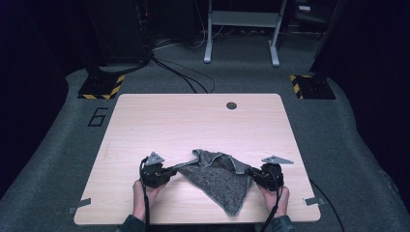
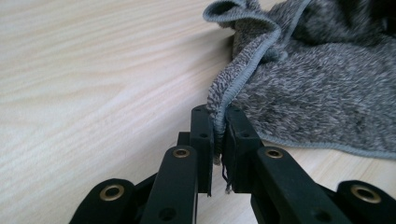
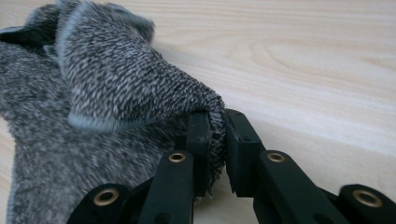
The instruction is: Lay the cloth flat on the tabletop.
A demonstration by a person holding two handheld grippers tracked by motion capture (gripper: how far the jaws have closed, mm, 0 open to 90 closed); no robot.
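A grey towel [image 1: 220, 178] is lying on the near half of the wooden table [image 1: 193, 121], stretched between the 2 grippers. The left gripper [image 1: 170, 171] is sitting at the towel's left corner, its jaws clamped on the hemmed edge [image 2: 219, 122], which is rising up out of them. The right gripper [image 1: 252, 172] is sitting at the towel's right corner, its jaws pinching a fold of the cloth [image 3: 212, 126]. The far edge is bunching up in folds, while 1 corner is pointing toward the near table edge.
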